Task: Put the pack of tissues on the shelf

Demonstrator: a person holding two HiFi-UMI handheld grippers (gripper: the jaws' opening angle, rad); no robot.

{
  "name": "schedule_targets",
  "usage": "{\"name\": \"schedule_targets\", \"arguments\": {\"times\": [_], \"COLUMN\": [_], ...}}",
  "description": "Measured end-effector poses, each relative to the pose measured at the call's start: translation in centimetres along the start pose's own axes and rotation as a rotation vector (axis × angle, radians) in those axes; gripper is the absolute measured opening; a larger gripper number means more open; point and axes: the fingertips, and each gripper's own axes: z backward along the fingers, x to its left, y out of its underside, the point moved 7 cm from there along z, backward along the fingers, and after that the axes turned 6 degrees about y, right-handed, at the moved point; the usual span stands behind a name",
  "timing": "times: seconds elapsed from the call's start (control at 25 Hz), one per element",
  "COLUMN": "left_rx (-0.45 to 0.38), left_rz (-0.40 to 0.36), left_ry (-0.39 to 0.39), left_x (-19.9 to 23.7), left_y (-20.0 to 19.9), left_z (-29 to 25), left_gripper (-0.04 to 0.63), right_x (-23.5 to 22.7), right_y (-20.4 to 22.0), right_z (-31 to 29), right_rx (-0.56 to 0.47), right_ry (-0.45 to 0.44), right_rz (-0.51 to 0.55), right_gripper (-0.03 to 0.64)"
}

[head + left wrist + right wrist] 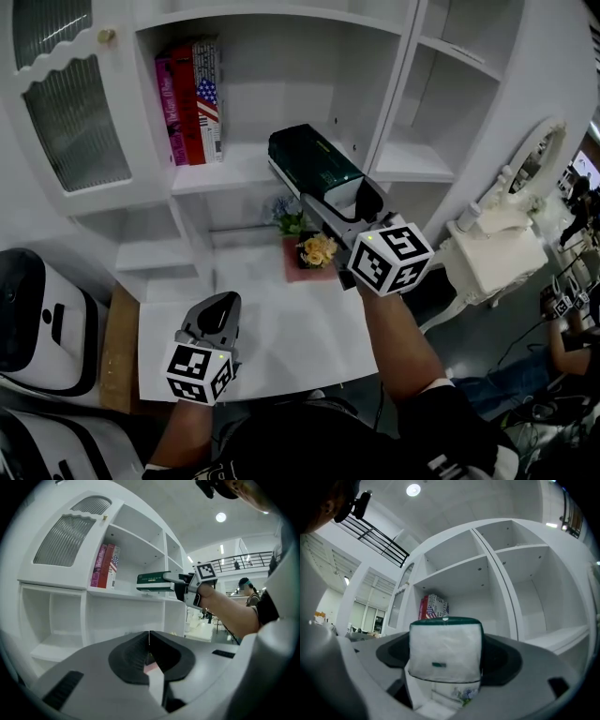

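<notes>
My right gripper (345, 199) is shut on the pack of tissues (313, 166), a dark green and white pack held out level over the middle shelf (234, 173) of the white cabinet. In the right gripper view the pack's white end (445, 652) fills the space between the jaws. From the left gripper view the pack (153, 581) shows held out in front of the shelf (126, 594), to the right of the books. My left gripper (217, 314) is shut and empty, low over the white desk (281, 347).
Red and pink books (192, 101) stand at the left of the same shelf. A small flower pot (317, 251) and a blue plant (289, 216) sit on the desk below. A glass cabinet door (66, 103) is at left, a white ornate table (497, 253) at right.
</notes>
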Motion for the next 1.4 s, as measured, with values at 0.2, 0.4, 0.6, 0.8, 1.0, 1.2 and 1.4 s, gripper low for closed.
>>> {"name": "schedule_targets", "arguments": {"times": [0.2, 0.4, 0.6, 0.8, 1.0, 1.2, 1.4], "left_rx": [0.003, 0.002, 0.0, -0.003, -0.005, -0.003, -0.001], "left_rz": [0.007, 0.007, 0.023, 0.037, 0.044, 0.052, 0.064], "left_ry": [-0.016, -0.03, -0.055, -0.082, -0.101, -0.108, -0.105], "left_x": [0.2, 0.4, 1.0, 1.7, 2.2, 2.3, 2.1], "left_y": [0.2, 0.3, 0.5, 0.7, 0.7, 0.9, 1.4], "left_z": [0.0, 0.2, 0.5, 1.1, 1.6, 2.2, 3.4], "left_gripper": [0.015, 0.015, 0.015, 0.015, 0.015, 0.015, 0.015], "right_x": [-0.9, -1.5, -1.6, -1.5, -1.4, -1.0, 0.0], "right_y": [-0.6, -0.9, -1.0, -1.2, -0.8, -0.4, 0.2], "right_z": [-2.7, -5.6, -8.5, -10.6, -12.4, -12.9, -12.8], "right_rx": [0.015, 0.034, 0.058, 0.065, 0.089, 0.115, 0.163], "right_ry": [-0.001, 0.023, 0.06, 0.074, 0.105, 0.167, 0.181], "right_rz": [0.014, 0.018, 0.042, 0.058, 0.074, 0.089, 0.166], "right_gripper": [0.436, 0.436, 0.434, 0.434, 0.434, 0.434, 0.434]}}
